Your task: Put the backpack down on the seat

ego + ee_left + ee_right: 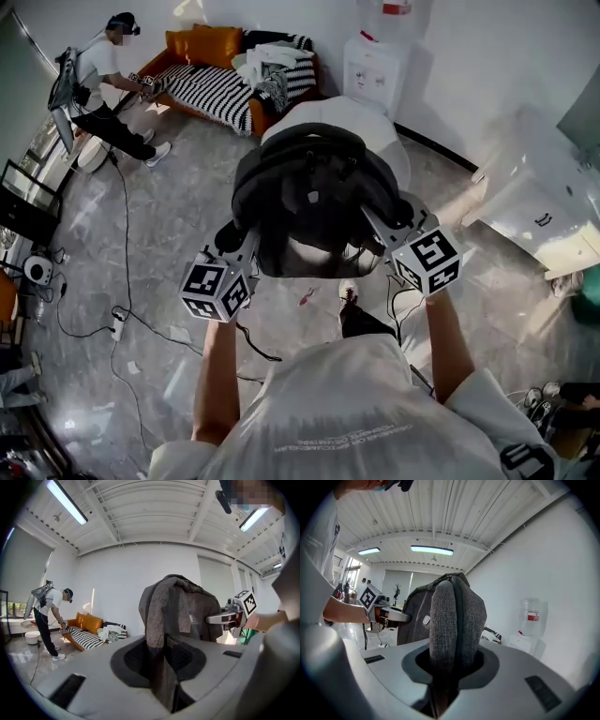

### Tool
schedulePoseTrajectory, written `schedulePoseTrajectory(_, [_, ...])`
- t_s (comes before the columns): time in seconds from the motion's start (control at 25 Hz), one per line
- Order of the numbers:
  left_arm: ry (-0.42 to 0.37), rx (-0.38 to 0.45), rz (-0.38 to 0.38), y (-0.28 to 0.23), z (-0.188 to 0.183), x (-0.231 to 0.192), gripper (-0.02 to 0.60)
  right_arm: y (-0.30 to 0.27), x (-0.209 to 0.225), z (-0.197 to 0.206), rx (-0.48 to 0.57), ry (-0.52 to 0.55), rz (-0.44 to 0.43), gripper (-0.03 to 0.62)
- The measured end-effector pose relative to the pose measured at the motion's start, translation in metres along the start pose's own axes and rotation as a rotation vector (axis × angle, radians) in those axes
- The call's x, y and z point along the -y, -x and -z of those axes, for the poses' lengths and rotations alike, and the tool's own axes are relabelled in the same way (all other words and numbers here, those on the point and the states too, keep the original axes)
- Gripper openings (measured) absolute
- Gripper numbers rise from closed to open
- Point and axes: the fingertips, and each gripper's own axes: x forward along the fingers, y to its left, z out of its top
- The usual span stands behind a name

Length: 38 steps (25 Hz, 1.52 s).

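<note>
Gray strap (157, 620) of the backpack (314, 202) is pinched tight in my left gripper (165, 674). My right gripper (445, 681) pinches the other strap (450, 620). The backpack hangs in the air between my 2 grippers. The white seat (375, 127) shows just behind it. A striped sofa (211, 89) stands far back.

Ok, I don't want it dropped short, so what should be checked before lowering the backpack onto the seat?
1. Left gripper clamped on backpack: ok.
2. Right gripper clamped on backpack: ok.
3. Backpack clear of floor: ok.
4. Backpack above white seat: cannot tell, depth unclear.
5. Seat top free: cannot tell, partly hidden.
6. Other person out of the way: ok, by sofa.
</note>
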Motion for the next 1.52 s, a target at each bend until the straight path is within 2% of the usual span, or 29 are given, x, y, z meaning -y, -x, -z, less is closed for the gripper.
schedulePoseTrajectory(0.44, [0.017, -0.035, -0.027, -0.109, -0.023, -0.038, 0.078, -0.069, 0.097, -0.005, -0.019, -0.027, -0.009, 0.080])
schedulePoseTrajectory(0.96, [0.036, -0.072, -0.012, -0.180, -0.025, -0.045, 0.078, -0.100, 0.160, 0.008, -0.049, -0.062, -0.007, 0.080])
schedulePoseTrajectory(1.52, [0.044, -0.080, -0.087, -0.237, -0.029, -0.069, 0.078, -0.152, 0.213, 0.014, -0.045, -0.080, -0.071, 0.080])
